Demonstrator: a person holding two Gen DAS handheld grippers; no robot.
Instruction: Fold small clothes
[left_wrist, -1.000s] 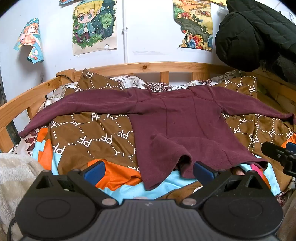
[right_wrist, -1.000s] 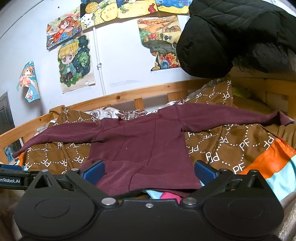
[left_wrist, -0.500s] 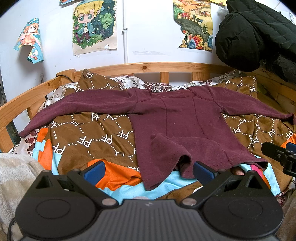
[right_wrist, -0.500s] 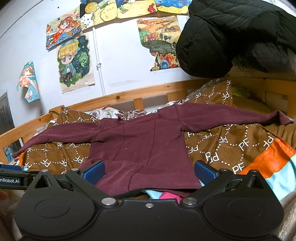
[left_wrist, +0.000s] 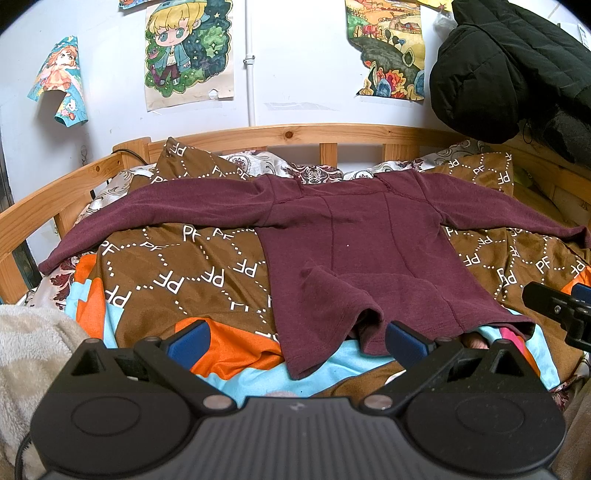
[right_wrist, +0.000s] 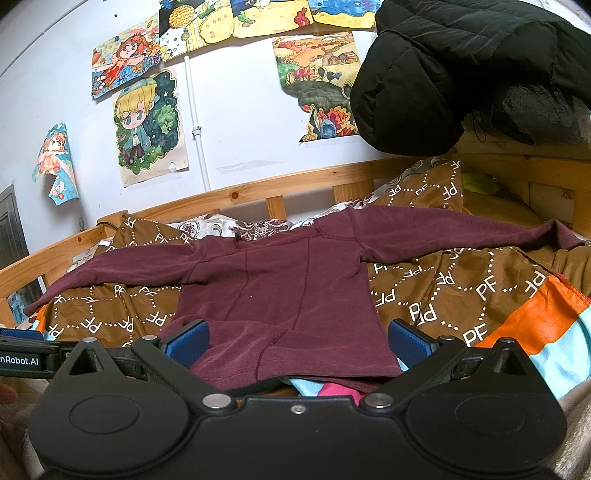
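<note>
**Both claws wide, nothing grabbed, shirt spread out ahead**

Left gripper spread wide, blue pads far apart, gripping nothing at all. Hanging just off the near edge of the bed, looking straight over the maroon long-sleeve shirt. Shirt lying flat on the brown PF-print blanket, body pointing toward the claw, hem closest, collar way back by the wooden bed rail. Both sleeves stretched out sideways, one to each side. Near hem kind of messy: left corner flopped up into a lumpy fold, sitting right between the two pads and a bit beyond them, not touching either as far as can be told. Light blue and orange patches of blanket showing under the hem.

Right gripper same deal, pads as far apart as they look able to go, empty. Shirt hem right in the gap between the fingers, slightly past the tips; contact hard to call from this angle. Bit of pink cloth poking out from under the hem, just above the claw body. Tip of the right gripper visible at the right edge of the left view, beside the shirt's right hem corner.

Black puffy jacket hanging up top right, cartoon posters on the wall behind.
</note>
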